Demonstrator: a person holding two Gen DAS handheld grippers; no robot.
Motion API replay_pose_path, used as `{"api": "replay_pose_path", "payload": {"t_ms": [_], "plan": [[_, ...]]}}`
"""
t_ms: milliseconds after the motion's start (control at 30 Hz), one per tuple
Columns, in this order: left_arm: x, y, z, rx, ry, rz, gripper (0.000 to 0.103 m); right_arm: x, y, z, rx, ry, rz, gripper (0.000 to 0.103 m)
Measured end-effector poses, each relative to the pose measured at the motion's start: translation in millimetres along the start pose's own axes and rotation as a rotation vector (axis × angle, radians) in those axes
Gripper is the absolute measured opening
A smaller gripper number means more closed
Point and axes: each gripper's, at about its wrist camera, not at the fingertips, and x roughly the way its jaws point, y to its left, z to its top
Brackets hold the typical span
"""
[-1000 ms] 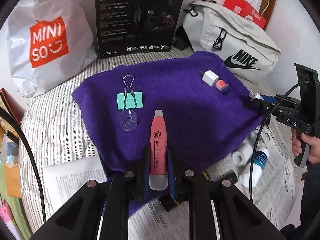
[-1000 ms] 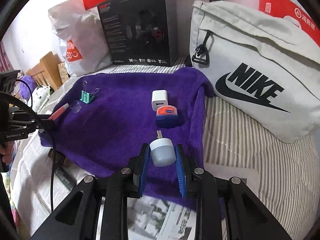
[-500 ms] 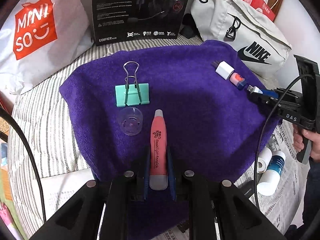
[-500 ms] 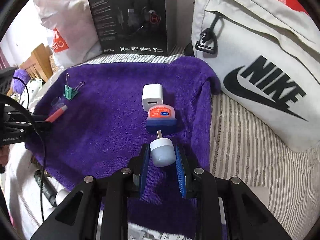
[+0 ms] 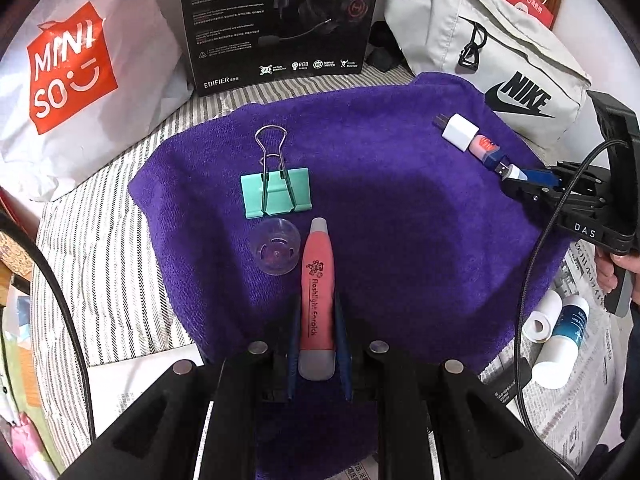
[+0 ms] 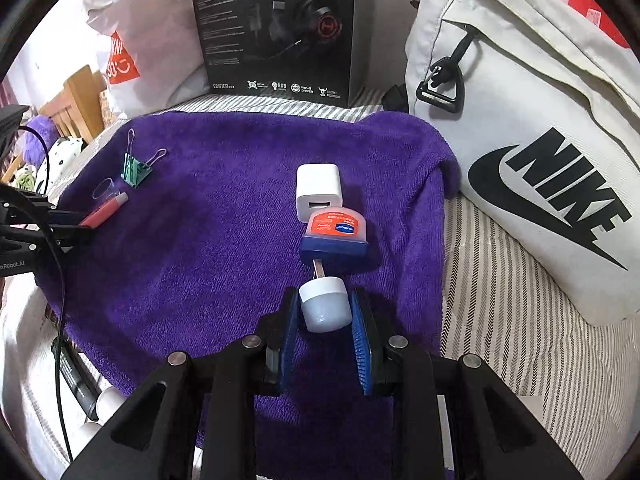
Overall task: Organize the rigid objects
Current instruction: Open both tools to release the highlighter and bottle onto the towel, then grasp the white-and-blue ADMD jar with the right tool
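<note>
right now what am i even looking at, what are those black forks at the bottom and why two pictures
Each picture comes from a camera mounted on a hand-held gripper that a person carries, one per hand. The black forks are its two fingers. The left hand-held gripper is shut on a pink earpick; the right hand-held gripper is shut on a small white USB light. On the purple towel lie a green binder clip, a clear cap, a white charger and a small balm jar.

Headset box (image 5: pixel 280 20) top cut off
</note>
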Motion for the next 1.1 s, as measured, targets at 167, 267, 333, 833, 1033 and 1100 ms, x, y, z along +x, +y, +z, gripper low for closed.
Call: {"api": "replay_pose_path", "payload": {"t_ms": [167, 267, 333, 833, 1033, 1100], "plan": [[-1.3, -3.2, -2.3, 0.002, 0.011, 0.014, 0.021, -1.0, 0.1, -2.2, -0.011, -0.006, 0.008, 0.027], [-2.2, -8.6, -5.1, 0.015, 0.018, 0.009, 0.038, -3.9, -0.4, -4.1, -0.006, 0.002, 0.026, 0.033], [-2.8, -13.8, -7.3, 0.029, 0.027, 0.029, 0.048, -8.6, 0.1, -5.7, 0.006, 0.009, 0.036, 0.039], [-81.3, -18.5, -42.1, -0.103, -0.125, 0.038, 0.052, -124.5, 42.3, -73.7, 0.052, -0.096, 0.073, 0.088], [-93.4, -32.2, -71.4, -0.101, -0.136, 0.002, 0.052, -112.6, 69.4, -94.5, 0.105, -0.051, 0.067, 0.093], [-94.9, -33.6, -81.8, -0.105, -0.135, -0.003, 0.052, -104.0, 75.4, -97.6, 0.118, -0.033, 0.073, 0.093]]}}
